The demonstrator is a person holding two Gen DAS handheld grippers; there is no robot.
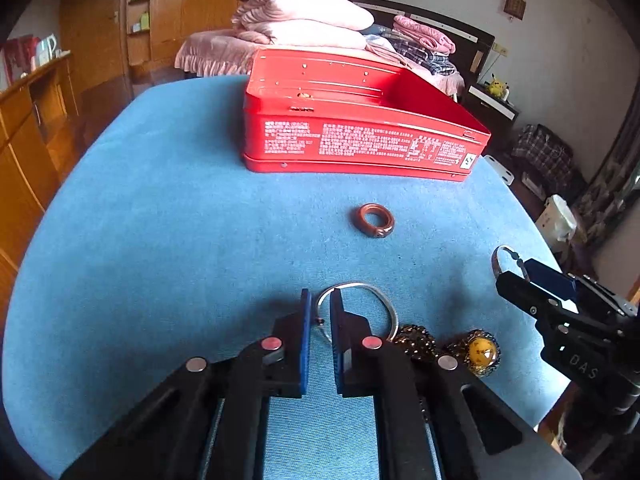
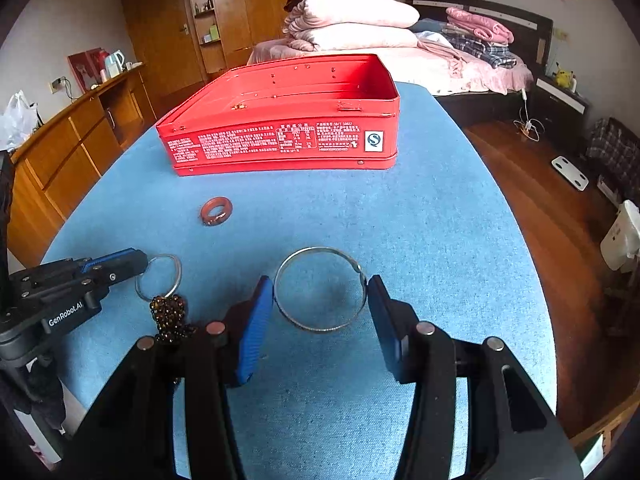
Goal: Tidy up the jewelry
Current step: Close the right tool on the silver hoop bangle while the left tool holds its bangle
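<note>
A thin silver bangle (image 2: 320, 289) lies flat on the blue-covered bench (image 2: 440, 220), framed between the spread blue pads of the right hand-held gripper (image 2: 320, 312); the left pad touches its rim and the right pad sits just beside it, not clamped. A second silver bangle (image 1: 360, 308) lies to the left, and the left hand-held gripper (image 1: 320, 320) has its jaws narrowed around that bangle's near rim; whether the pads actually press the metal cannot be told. Against this bangle rests a dark beaded bracelet (image 1: 416, 340), with an amber-stone piece (image 1: 482, 352) just beside the beads. Farther out on the cloth a reddish-brown ring (image 1: 373, 220) lies alone, between the bangles and an open red tin box (image 2: 288, 120) printed with white text. Beyond the bench stand a bed (image 2: 460, 68) piled with folded bedding, wooden cabinets (image 2: 72, 140) and a wood floor.
</note>
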